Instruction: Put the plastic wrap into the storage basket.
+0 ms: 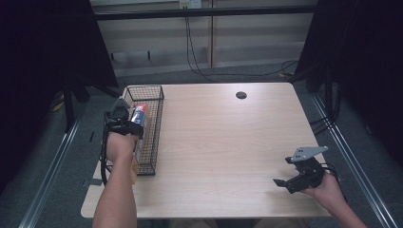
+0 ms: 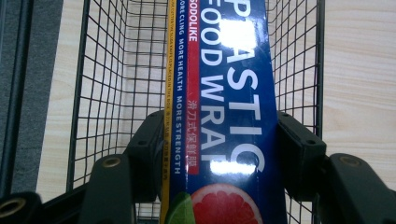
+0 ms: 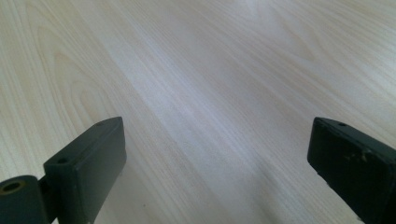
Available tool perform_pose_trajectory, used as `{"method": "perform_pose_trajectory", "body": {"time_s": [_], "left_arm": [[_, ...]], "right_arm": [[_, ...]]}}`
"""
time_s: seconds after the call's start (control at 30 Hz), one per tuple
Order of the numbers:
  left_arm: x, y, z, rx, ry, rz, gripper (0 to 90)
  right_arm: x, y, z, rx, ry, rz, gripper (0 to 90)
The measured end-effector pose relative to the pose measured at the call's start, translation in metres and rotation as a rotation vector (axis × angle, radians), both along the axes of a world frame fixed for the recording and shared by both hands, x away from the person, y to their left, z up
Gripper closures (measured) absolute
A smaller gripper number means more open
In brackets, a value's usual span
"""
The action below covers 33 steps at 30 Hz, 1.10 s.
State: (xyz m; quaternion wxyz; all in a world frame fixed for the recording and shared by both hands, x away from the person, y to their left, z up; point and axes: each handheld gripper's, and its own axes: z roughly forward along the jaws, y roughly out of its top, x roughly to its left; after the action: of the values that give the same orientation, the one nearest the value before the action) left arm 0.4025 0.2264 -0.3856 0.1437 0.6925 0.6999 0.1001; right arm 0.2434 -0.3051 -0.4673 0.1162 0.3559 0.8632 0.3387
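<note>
A long blue box of plastic food wrap [image 2: 224, 107] lies lengthwise in a black wire basket [image 1: 157, 97] at the table's left edge. My left gripper [image 1: 124, 118] is over the basket's left side and is shut on the box, one jaw pressed to each long side; the left gripper view shows the box [image 1: 140, 115] held between them with the basket mesh [image 2: 107, 70] below. My right gripper [image 1: 285, 183] rests low at the table's front right, held in a hand, its jaws wide apart with only bare wood [image 3: 210, 116] between them.
The light wooden table [image 1: 223, 142] has a round cable hole [image 1: 241, 95] near its far edge. Dark curtains hang at both sides, and cables run along the floor behind the table.
</note>
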Motion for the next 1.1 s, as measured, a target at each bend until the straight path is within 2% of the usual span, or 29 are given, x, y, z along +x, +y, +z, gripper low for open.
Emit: {"method": "perform_pose_trajectory", "body": {"time_s": [0.27,0.5,1.1], "left_arm": [[0.0023,0.0003,-0.0021,0.002,0.011,-0.001,42.4],[0.0034,0.0011,-0.0066,-0.008,0.016,0.017,42.1],[0.0035,0.0004,-0.0068,0.005,0.031,-0.001,40.1]], "right_arm": [[-0.0001,-0.0001,0.0002,0.0,-0.001,-0.001,4.4],[-0.0002,0.0003,-0.0003,-0.001,-0.002,-0.002,4.4],[-0.0002,0.0001,0.0002,0.0,-0.005,0.003,4.5]]}}
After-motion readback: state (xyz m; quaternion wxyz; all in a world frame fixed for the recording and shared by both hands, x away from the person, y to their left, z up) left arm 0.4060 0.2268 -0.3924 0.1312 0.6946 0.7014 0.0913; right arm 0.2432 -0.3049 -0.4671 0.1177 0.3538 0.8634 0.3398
